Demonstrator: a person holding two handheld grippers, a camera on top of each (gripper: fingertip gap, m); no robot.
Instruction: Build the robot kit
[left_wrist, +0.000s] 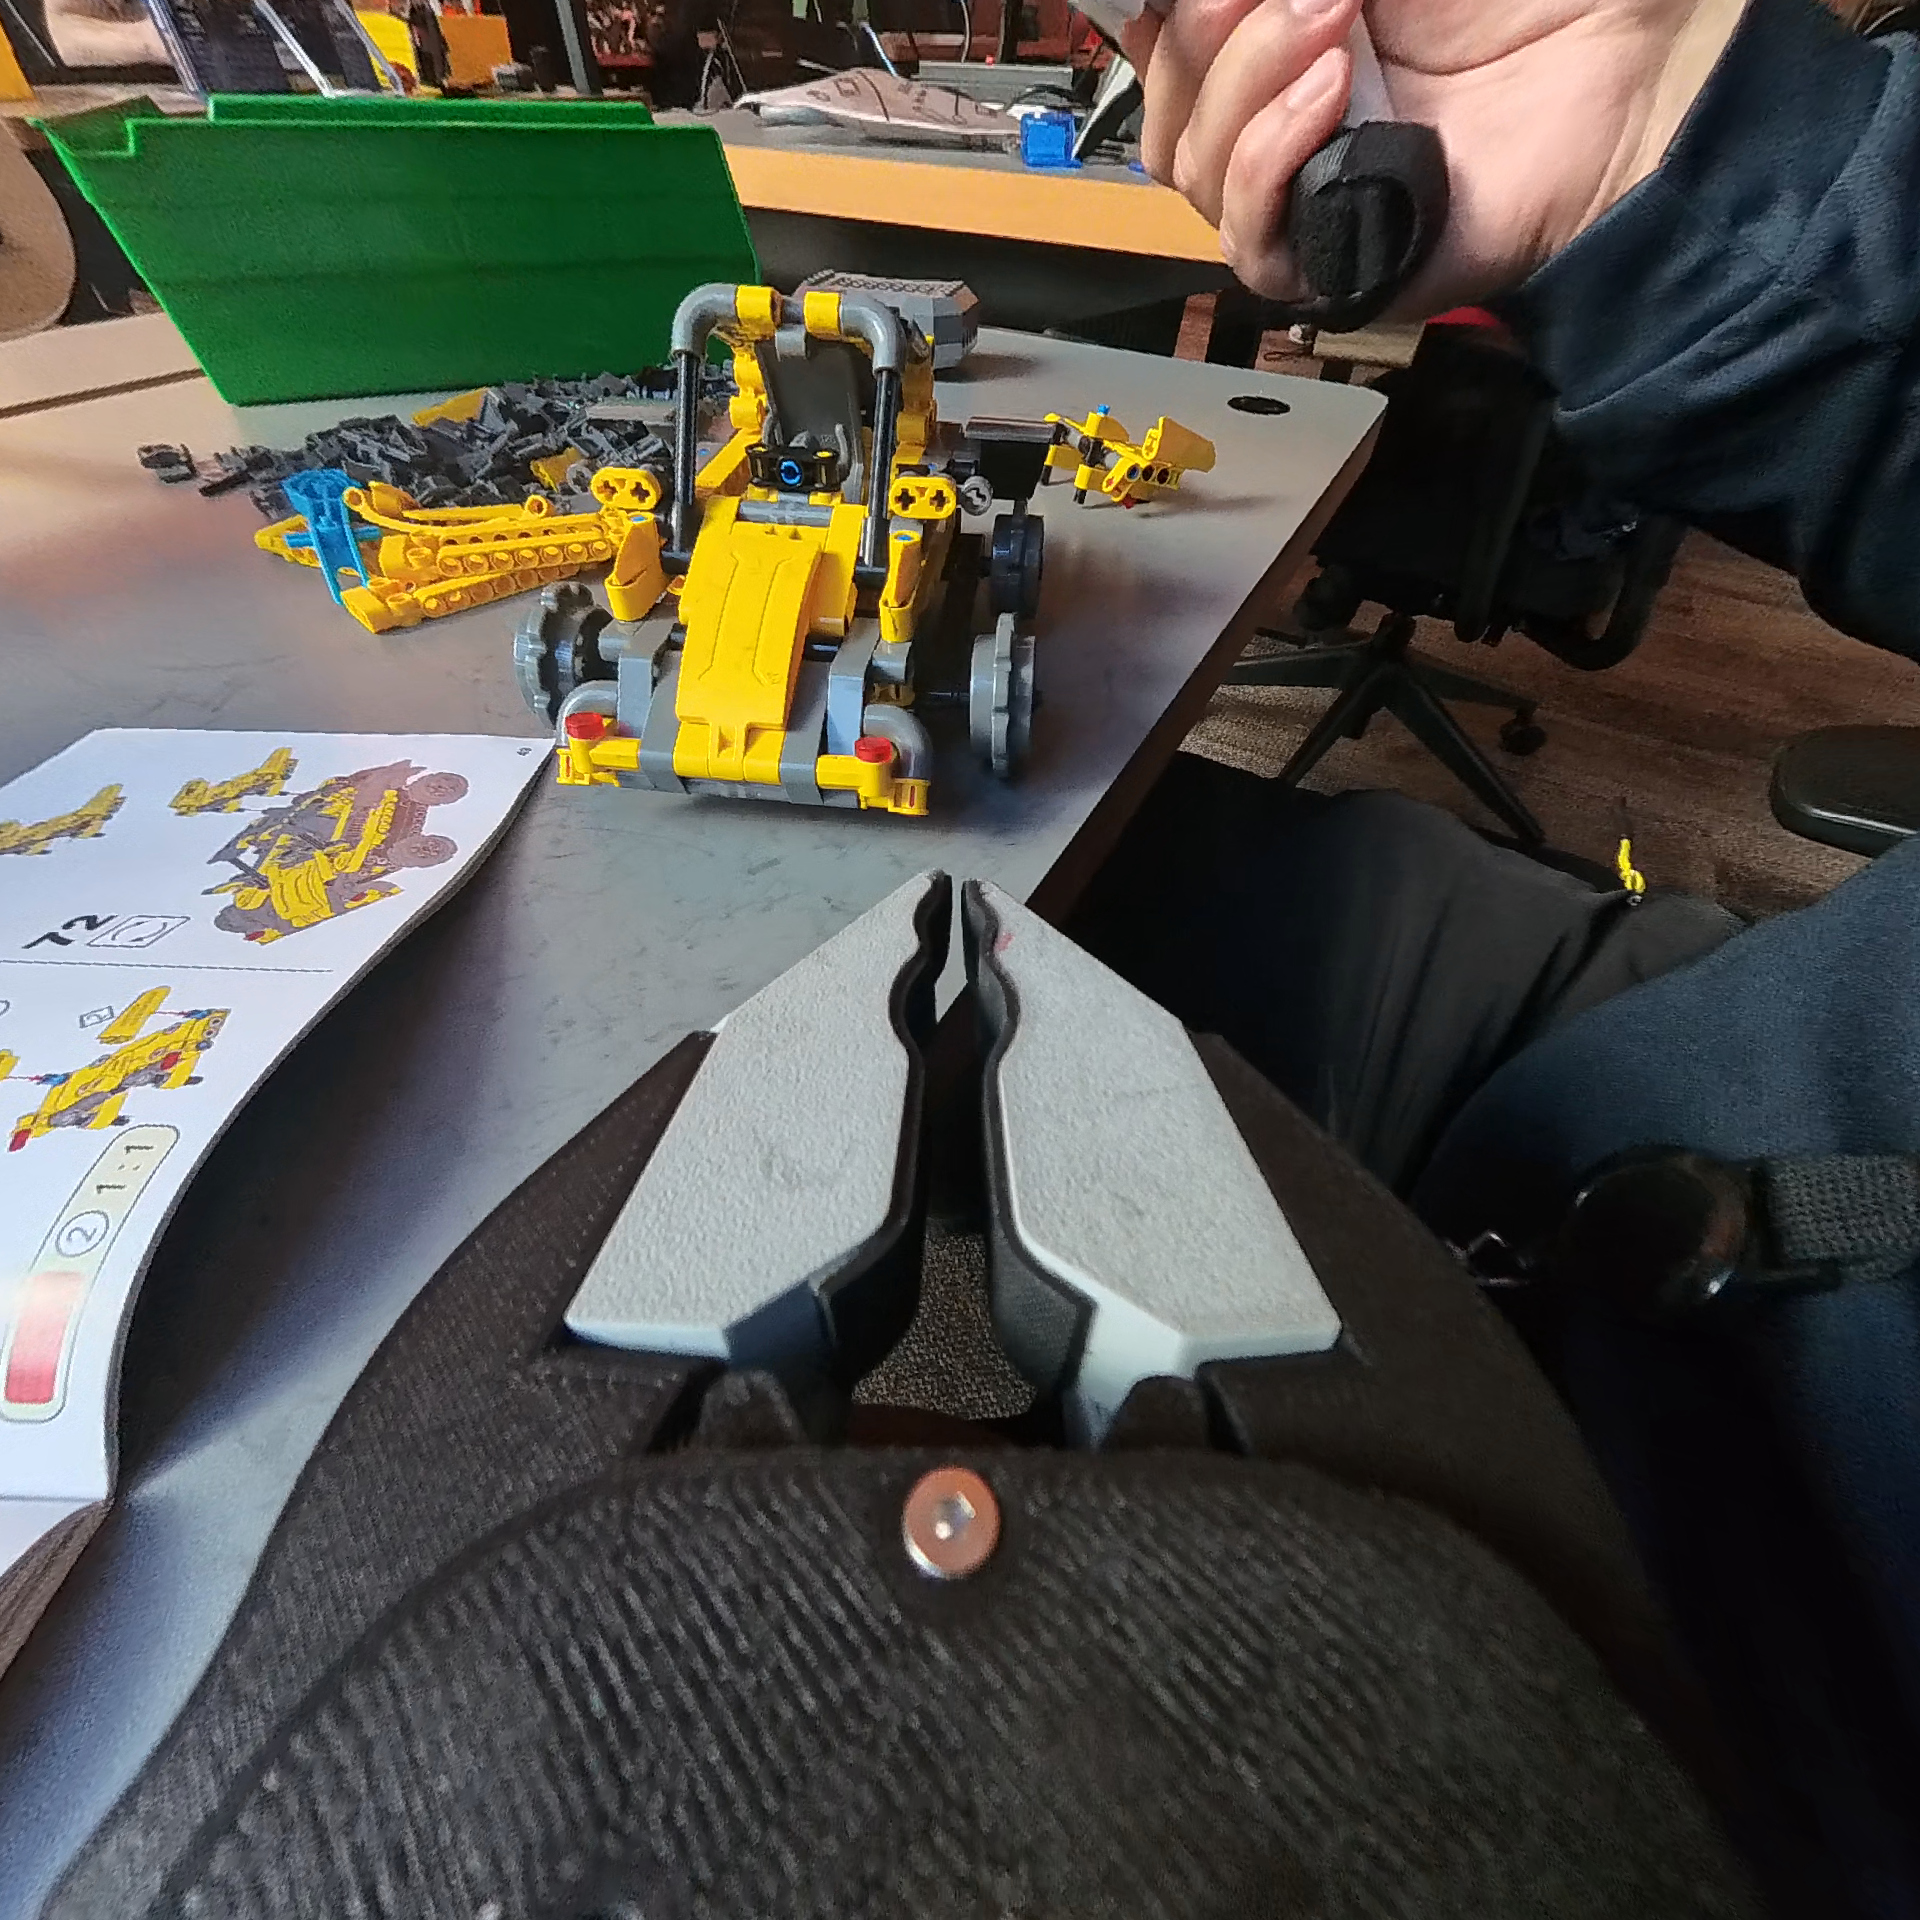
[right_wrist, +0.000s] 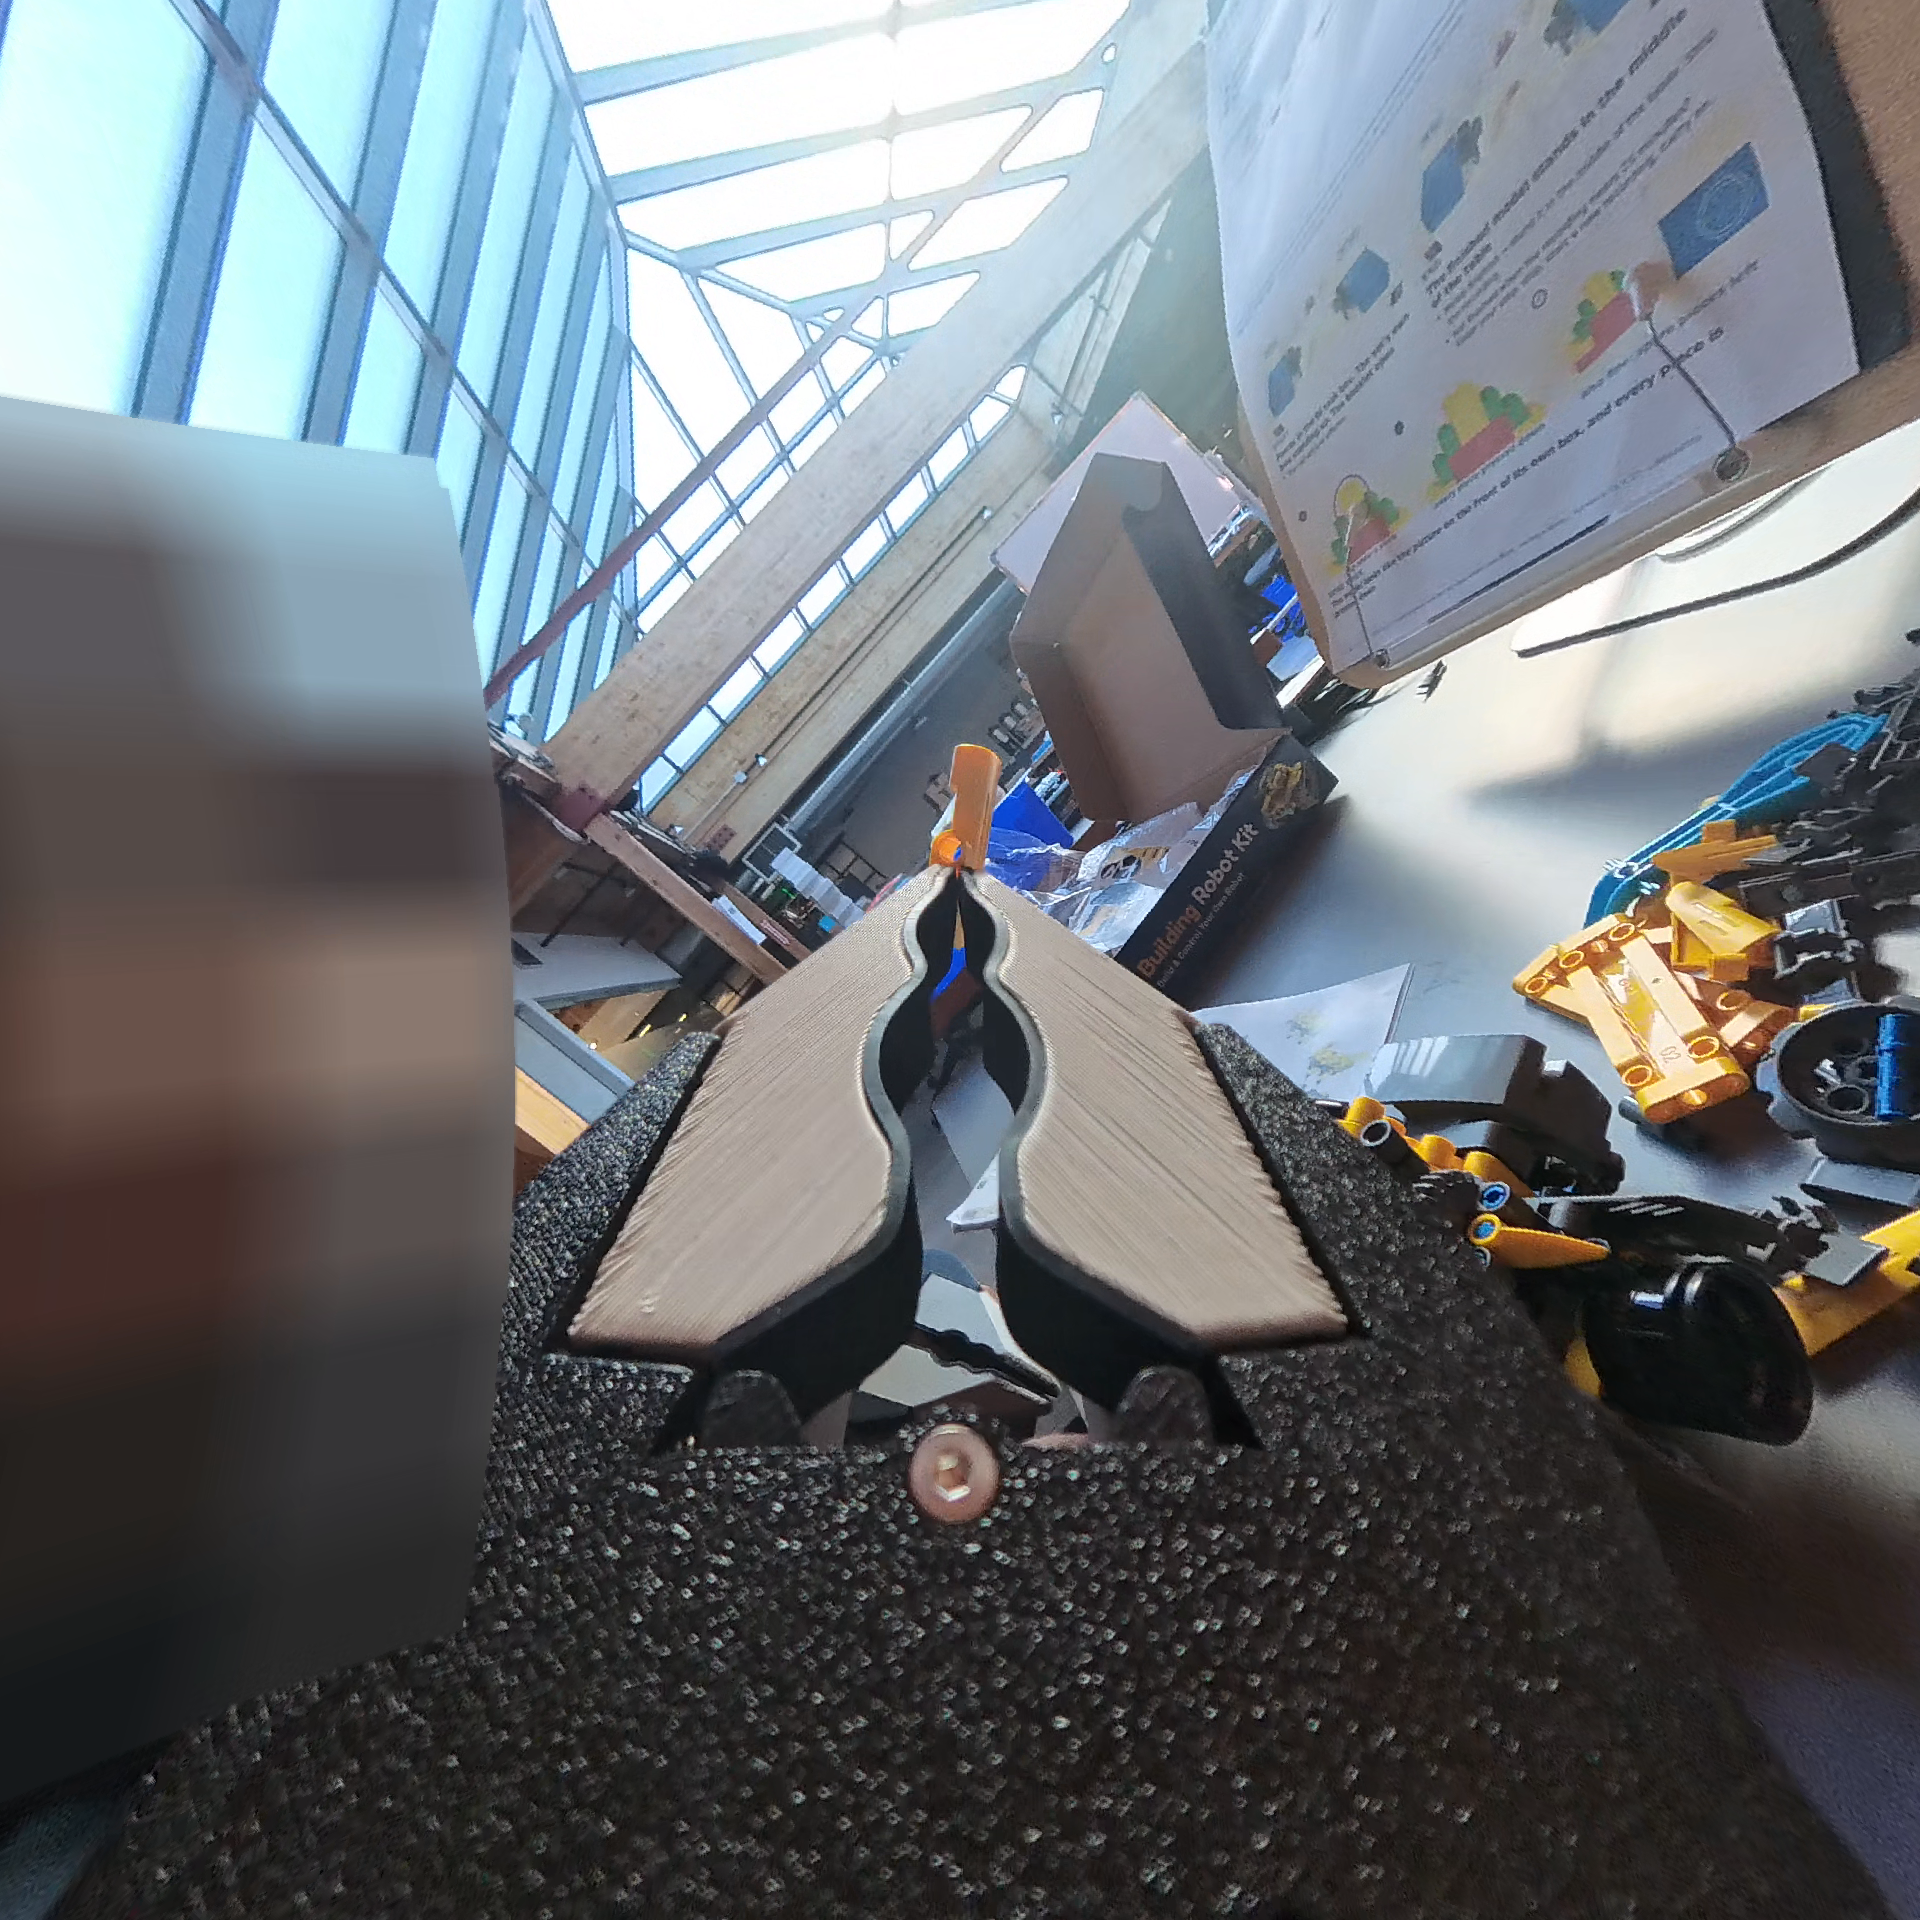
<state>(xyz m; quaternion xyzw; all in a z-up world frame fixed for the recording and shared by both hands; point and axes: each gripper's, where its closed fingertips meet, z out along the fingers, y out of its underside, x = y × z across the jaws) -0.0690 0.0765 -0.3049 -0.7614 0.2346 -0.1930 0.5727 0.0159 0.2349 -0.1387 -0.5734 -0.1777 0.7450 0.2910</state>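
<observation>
A yellow and grey toy brick vehicle (left_wrist: 774, 623) stands on the grey table (left_wrist: 623, 914). My left gripper (left_wrist: 956, 891) is shut and empty, low over the table's near edge, a short way in front of the vehicle. My right gripper (right_wrist: 956, 871) is tilted up toward the ceiling windows and is shut on a small orange brick piece (right_wrist: 968, 798) that sticks out past its tips. A hand (left_wrist: 1351, 135) in a dark sleeve grips a black strap at the top right of the left wrist view.
An open instruction booklet (left_wrist: 208, 987) lies left of my left gripper. Loose yellow, black and blue parts (left_wrist: 457, 499) lie behind the vehicle, before a green bin (left_wrist: 416, 249). In the right wrist view are more loose parts (right_wrist: 1683, 997), a kit box (right_wrist: 1226, 873) and a printed sheet (right_wrist: 1507, 312).
</observation>
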